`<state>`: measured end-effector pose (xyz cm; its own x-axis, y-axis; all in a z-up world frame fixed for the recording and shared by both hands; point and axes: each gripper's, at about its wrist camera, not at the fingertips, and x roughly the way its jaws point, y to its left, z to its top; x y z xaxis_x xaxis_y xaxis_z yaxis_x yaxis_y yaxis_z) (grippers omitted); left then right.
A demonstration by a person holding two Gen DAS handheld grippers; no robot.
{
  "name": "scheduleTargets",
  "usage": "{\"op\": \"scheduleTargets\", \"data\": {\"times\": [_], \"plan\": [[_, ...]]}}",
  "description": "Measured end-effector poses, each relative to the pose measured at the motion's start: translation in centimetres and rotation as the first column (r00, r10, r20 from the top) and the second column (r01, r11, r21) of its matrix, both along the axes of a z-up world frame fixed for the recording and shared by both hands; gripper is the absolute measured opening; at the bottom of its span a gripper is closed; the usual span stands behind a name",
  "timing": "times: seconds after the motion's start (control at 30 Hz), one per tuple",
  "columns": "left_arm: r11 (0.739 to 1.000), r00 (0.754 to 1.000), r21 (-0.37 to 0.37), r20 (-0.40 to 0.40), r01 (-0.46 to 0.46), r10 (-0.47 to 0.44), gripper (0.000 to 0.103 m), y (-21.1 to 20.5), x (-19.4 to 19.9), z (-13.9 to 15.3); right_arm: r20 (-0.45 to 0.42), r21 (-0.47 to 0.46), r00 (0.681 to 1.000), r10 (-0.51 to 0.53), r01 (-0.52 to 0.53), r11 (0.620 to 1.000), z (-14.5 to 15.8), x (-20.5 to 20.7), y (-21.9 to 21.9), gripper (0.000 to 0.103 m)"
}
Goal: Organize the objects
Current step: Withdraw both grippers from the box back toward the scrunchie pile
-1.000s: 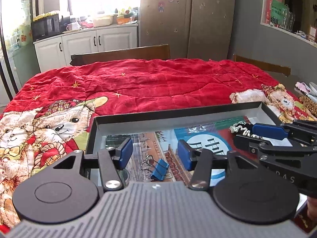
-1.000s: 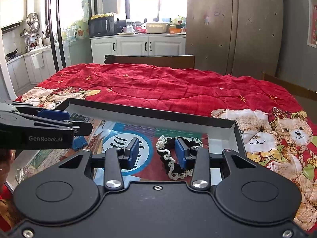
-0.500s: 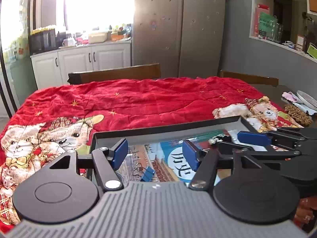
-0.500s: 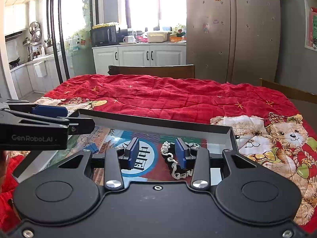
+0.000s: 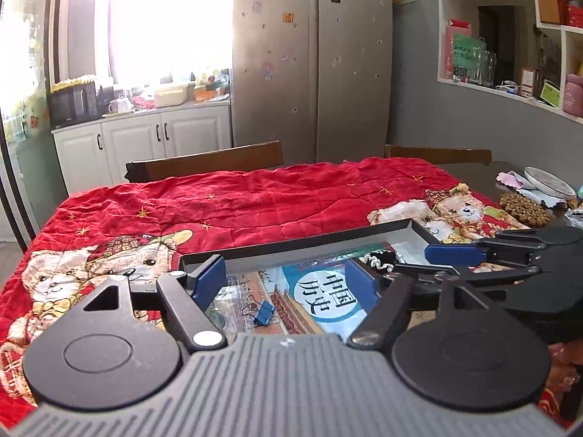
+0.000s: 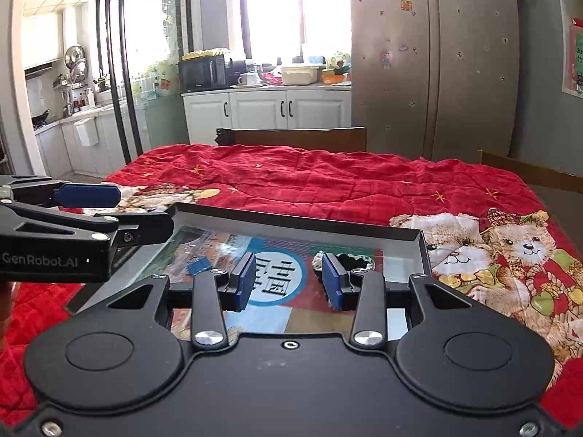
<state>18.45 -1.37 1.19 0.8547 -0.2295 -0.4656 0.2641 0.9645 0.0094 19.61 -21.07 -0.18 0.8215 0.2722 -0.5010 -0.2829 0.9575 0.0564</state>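
Observation:
A black tray [image 5: 291, 245] with grey inner walls and a printed picture on its floor lies on the red quilt. A blue binder clip [image 5: 263, 312] rests in its left part, and a black-and-white lace scrunchie [image 5: 379, 258] in its right part. My left gripper [image 5: 286, 284] hovers above the tray's near edge, jaws opening, nothing between them. My right gripper [image 6: 289, 284] is open at a narrower gap and empty, with the scrunchie [image 6: 346, 260] just beyond its pads. The clip [image 6: 198, 266], tray [image 6: 291, 218] and left gripper [image 6: 120, 211] also show in the right wrist view.
A red bear-print quilt [image 5: 255, 204] covers the table. Wooden chair backs [image 5: 204, 162] stand at the far side. At the right edge are a plate [image 5: 546, 182] and a brown round mat [image 5: 524, 209]. A fridge [image 5: 313, 62] and white cabinets [image 5: 145, 142] stand behind.
Both grippers rose and drew back from the tray, so more of the room shows. The left jaws spread wider. The clip and scrunchie stayed in the tray.

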Motion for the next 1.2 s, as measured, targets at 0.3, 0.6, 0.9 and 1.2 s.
{"op": "scheduleTargets", "data": {"times": [0.3, 0.6, 0.9, 1.2], "plan": [[0.999, 0.999, 0.022, 0.027, 0.035, -0.035, 0.086, 0.7, -3.7, 0.5, 0.03, -0.008, 0.999, 0.044, -0.044, 0.999, 1.4, -5.0, 0.1, 0.038], [0.996, 0.996, 0.058, 0.043, 0.073, -0.076, 0.087, 1.1, -7.7, 0.6, 0.047, -0.002, 0.996, 0.078, -0.078, 0.997, 2.1, -9.9, -0.3, 0.038], [0.992, 0.994, 0.08, 0.033, 0.102, -0.105, 0.087, 1.8, -11.0, 0.4, 0.026, -0.037, 0.994, 0.105, -0.104, 0.994, 1.0, -14.2, -1.1, 0.038], [0.985, 0.993, 0.124, 0.002, 0.118, -0.119, 0.087, 2.0, -12.8, -0.9, -0.002, -0.059, 0.991, 0.131, -0.131, 0.99, -0.2, -16.8, -1.6, 0.038]]}}
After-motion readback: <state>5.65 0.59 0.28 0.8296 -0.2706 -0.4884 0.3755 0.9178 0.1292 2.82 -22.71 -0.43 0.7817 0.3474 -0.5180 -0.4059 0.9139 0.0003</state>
